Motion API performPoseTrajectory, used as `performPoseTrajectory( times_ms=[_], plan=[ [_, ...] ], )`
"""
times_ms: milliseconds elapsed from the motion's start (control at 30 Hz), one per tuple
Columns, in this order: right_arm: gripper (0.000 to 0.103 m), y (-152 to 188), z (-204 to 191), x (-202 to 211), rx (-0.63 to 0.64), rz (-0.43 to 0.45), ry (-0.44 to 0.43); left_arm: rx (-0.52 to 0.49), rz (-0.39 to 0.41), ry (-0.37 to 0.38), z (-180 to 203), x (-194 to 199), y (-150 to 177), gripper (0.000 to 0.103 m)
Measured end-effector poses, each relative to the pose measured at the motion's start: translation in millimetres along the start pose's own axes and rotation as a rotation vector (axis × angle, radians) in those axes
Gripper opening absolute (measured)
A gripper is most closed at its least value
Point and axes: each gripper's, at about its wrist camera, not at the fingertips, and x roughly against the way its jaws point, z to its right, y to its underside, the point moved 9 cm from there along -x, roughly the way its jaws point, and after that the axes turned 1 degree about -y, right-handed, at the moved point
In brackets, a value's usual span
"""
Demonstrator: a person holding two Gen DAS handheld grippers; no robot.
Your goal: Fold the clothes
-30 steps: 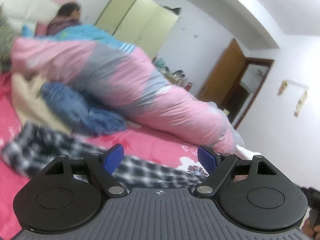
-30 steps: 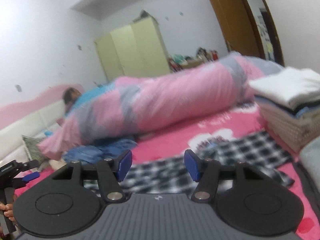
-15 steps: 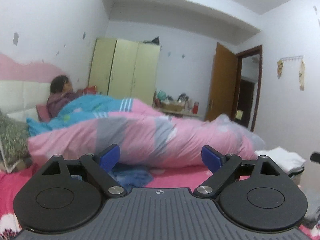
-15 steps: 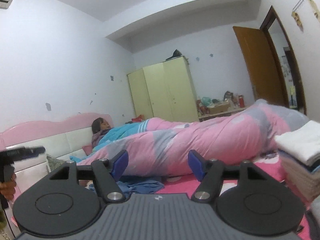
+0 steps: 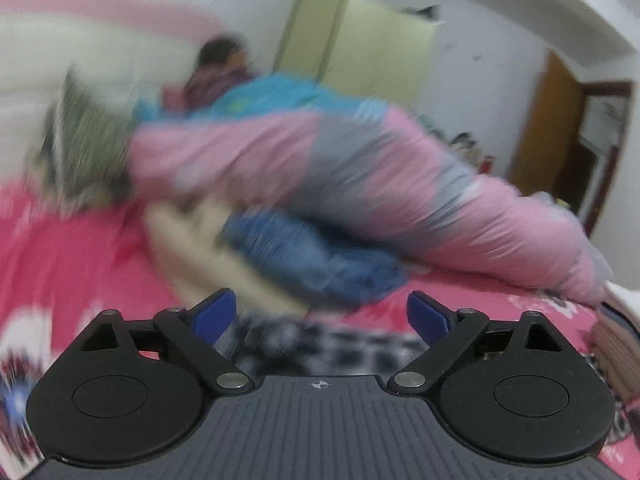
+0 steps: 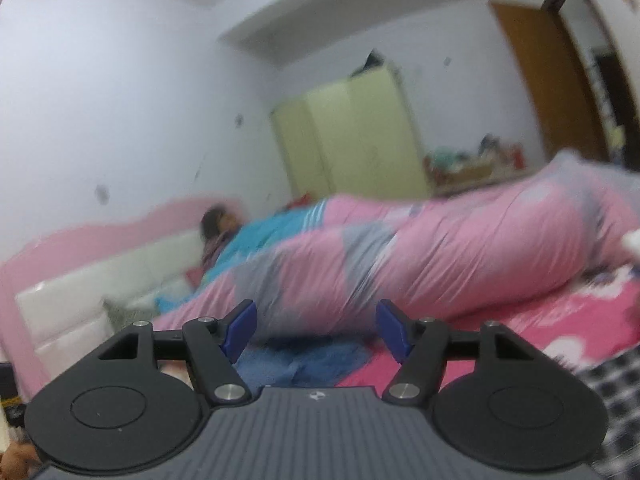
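Both views are blurred by motion. In the left wrist view the left gripper is seen with its blue fingers spread wide apart and nothing held between them; it is held above a pink bed sheet. A black-and-white checked garment is spread flat on the sheet just ahead of the gripper, partly hidden behind its body. Beyond it a crumpled blue garment is seen lying against a cream cloth, both beside a long pink and grey quilt that is rolled across the bed. A stack of folded clothes is seen at the right edge. In the right wrist view the right gripper is likewise shown with its jaws apart and empty, pointed at the quilt. The blue garment is seen just below and between the fingers, on the sheet, and the checked garment is caught at the lower right edge. A person is seen lying at the head of the bed under a turquoise cover, by the headboard. A pale green wardrobe and a brown door are seen behind.
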Motion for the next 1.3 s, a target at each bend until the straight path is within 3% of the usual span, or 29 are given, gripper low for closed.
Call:
performPoseTrajectory(
  times_ms=[200, 400, 433, 533, 633, 833, 933, 1067, 1100, 1133, 1167, 1200, 1300],
  plan=[
    [0.067, 105.2, -22.3, -75.6, 0.154, -0.231, -0.002, 0.209, -0.182, -0.096, -80.7, -50.1, 65.8, 0.092],
    [0.067, 189.6, -51.0, -113.7, 0.170, -0.417, -0.112, 0.377, -0.229, -0.052, -109.5, -71.2, 107.3, 0.084],
    [0.066, 202.9, -52.5, -116.3, 0.107, -0.460, -0.142, 0.400, -0.220, -0.044, -112.0, -73.4, 110.8, 0.084],
    [0.066, 241.1, -25.8, -120.6, -0.271, -0.593, -0.147, 0.448, -0.145, -0.025, -116.8, -75.5, 110.5, 0.084],
    [0.064, 251.3, 5.5, -115.7, -0.489, -0.560, -0.084, 0.491, -0.102, -0.016, -119.2, -79.5, 106.4, 0.082],
    [0.056, 266.5, 71.7, -102.5, -0.877, -0.444, 0.060, 0.458, -0.056, -0.060, -115.7, -93.5, 103.8, 0.073],
    [0.057, 275.1, 106.2, -95.1, -1.069, -0.378, 0.134, 0.476, -0.024, -0.096, -119.5, -101.7, 103.7, 0.059],
    [0.054, 275.4, 118.0, -104.6, -1.151, -0.294, 0.166, 0.515, 0.022, -0.147, -126.2, -105.5, 102.8, 0.029],
    [0.047, 275.2, 121.3, -104.0, -1.161, -0.273, 0.170, 0.518, 0.035, -0.155, -125.0, -103.5, 101.3, 0.025],
    [0.027, 276.2, 125.2, -102.9, -1.169, -0.256, 0.181, 0.520, 0.047, -0.162, -123.8, -101.5, 99.7, 0.023],
    [0.014, 278.9, 129.6, -101.0, -1.181, -0.240, 0.195, 0.524, 0.060, -0.167, -122.6, -99.1, 97.9, 0.020],
    [0.009, 280.8, 132.3, -97.5, -1.205, -0.221, 0.196, 0.536, 0.076, -0.159, -121.2, -93.7, 94.3, 0.019],
    [0.007, 278.1, 130.8, -80.7, -1.216, -0.168, 0.179, 0.560, 0.121, -0.132, -116.8, -74.0, 83.7, 0.018]
  ],
)
